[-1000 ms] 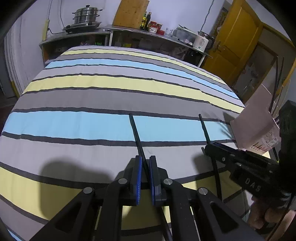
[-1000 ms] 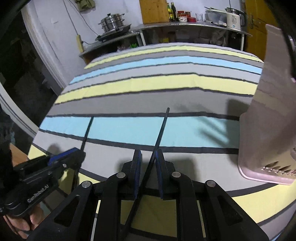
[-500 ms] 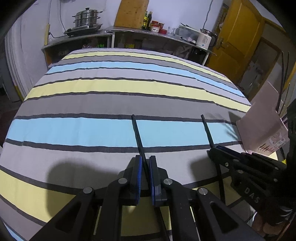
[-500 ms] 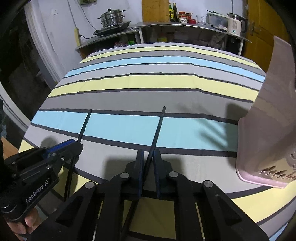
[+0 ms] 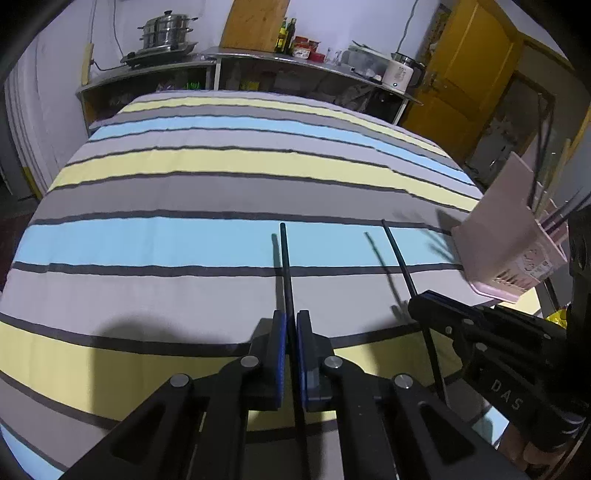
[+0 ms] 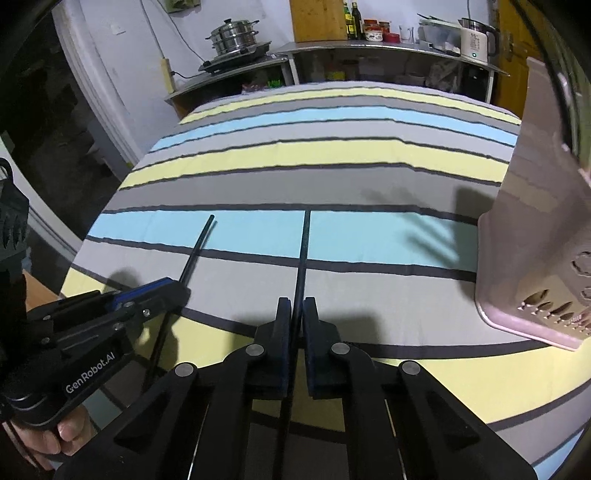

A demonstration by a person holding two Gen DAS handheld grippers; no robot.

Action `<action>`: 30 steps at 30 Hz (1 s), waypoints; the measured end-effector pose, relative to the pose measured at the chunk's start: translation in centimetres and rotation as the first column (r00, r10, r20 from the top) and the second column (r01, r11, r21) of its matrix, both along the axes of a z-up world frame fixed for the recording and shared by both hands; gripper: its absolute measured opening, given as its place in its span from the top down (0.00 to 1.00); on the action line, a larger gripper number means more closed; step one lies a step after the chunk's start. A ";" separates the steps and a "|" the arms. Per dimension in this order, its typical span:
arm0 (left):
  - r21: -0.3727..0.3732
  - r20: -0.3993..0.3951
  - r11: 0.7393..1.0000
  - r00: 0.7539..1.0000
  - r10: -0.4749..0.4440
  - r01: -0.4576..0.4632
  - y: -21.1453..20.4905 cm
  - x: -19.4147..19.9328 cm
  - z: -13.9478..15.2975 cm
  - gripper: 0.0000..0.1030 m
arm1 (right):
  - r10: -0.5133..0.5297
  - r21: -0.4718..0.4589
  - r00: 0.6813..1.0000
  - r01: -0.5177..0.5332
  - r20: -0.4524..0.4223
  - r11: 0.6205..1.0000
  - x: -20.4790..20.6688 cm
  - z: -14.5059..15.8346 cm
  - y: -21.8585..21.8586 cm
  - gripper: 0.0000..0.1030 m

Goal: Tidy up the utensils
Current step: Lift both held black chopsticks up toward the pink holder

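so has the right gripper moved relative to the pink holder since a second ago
Yes. In the right wrist view, the right gripper with its chopstick has drawn slightly back from the pink holder.

Both grippers, left (image 5: 290, 325) and right (image 6: 296, 314), are black with blue-padded jaws and silver screws. White lettering marks their sides. Bare fingers (image 6: 64, 435) wrap one handle.

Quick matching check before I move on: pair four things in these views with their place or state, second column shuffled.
1. left tool
2. pink utensil holder
3. stacked steel pot
4. kettle

a. stands on the striped cloth, at the right
b. on the counter, near the yellow door
c. shut on a black chopstick
d. on the counter's left end, on a cooktop

Pairs: 1-c, 2-a, 3-d, 4-b. The right tool also grips a chopstick.
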State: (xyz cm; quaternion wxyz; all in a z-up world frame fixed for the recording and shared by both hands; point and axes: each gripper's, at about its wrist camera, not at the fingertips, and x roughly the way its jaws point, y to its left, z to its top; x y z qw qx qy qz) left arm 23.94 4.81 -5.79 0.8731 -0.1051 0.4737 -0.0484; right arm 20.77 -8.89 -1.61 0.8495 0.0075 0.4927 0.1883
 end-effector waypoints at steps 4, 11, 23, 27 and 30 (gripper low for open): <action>-0.002 0.033 1.000 0.999 -0.013 0.013 -0.1 -0.6 1.6 0.95 | 0.000 0.014 1.000 -0.001 0.028 1.000 -0.5 1.4 -0.5 0.94; -0.012 0.107 0.999 0.994 -0.030 0.031 -0.3 -2.1 5.3 0.95 | -0.008 0.045 0.996 0.004 0.087 0.999 -1.7 4.4 -1.3 0.94; -0.019 0.222 0.998 0.973 -0.061 0.067 -1.4 -4.9 11.8 0.95 | -0.032 0.114 0.977 0.008 0.213 0.993 -4.7 10.3 -3.0 0.95; -0.013 0.245 0.997 0.967 -0.075 0.080 -1.9 -5.4 13.0 0.95 | -0.044 0.128 0.970 0.013 0.240 0.992 -5.5 11.6 -3.7 0.95; -0.014 0.257 0.996 0.963 -0.085 0.091 -2.2 -5.8 13.8 0.95 | -0.051 0.134 0.965 0.017 0.257 0.991 -6.0 12.4 -4.1 0.95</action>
